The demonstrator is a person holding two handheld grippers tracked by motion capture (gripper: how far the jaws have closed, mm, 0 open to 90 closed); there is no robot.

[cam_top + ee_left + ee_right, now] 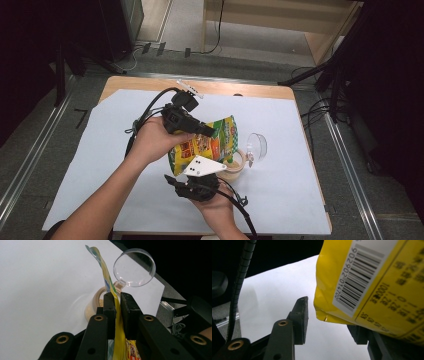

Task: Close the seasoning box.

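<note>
2 grippers meet at the yellow snack bag (202,145), which hangs tilted over the middle of the white table sheet (100,150). Your left gripper (207,131) comes in from 10 o'clock and has its jaws pinched tight on the bag's upper edge; in the left gripper view the thin yellow film (117,322) runs straight up between the 2 black pads. Your right gripper (197,186) sits at 6 o'clock of the bag, under its lower end. In the right gripper view its jaws stand partly apart, the bag's barcode corner (352,302) hangs just above the gap, and the left pad (300,320) is clear of it. Below the bag's mouth, at 4 o'clock, stands a round tan container (234,167), its clear lid (257,145) tipped up at 2 o'clock.
</note>
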